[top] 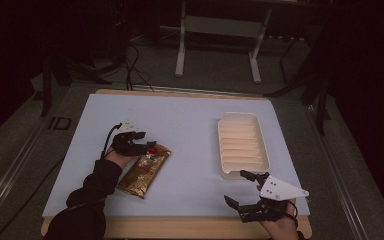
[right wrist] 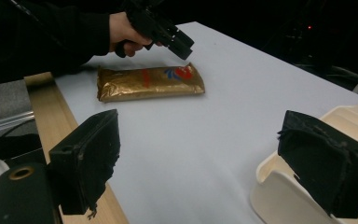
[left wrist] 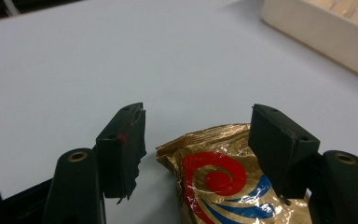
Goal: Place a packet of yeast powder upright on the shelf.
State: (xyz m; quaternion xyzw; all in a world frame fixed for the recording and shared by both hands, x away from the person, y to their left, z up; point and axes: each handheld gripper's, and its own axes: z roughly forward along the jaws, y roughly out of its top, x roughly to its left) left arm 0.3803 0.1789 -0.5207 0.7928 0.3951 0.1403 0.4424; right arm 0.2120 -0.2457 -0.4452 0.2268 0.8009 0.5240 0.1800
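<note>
Left tongs (left wrist: 198,140), part-open and gripping nothing, straddle the gold foil snack packet (left wrist: 221,184) at the ribbed cream tray's (top: 242,145) nine o'clock; closing comes next; right tongs (right wrist: 198,163) gape empty.

A ribbed cream tray (top: 260,167) on the table (top: 190,120), seemingly empty.

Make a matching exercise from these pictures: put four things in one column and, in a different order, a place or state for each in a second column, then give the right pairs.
Things
1. gold packet
2. white tray
3. left gripper
4. right gripper

Places or states
A. empty, on the right half of the table
B. jaws open, at the table's near edge beside the tray
C. lying flat on the left half of the table
D. jaws open, over one end of the packet, not pressing it

Pairs: 1-C, 2-A, 3-D, 4-B
</note>
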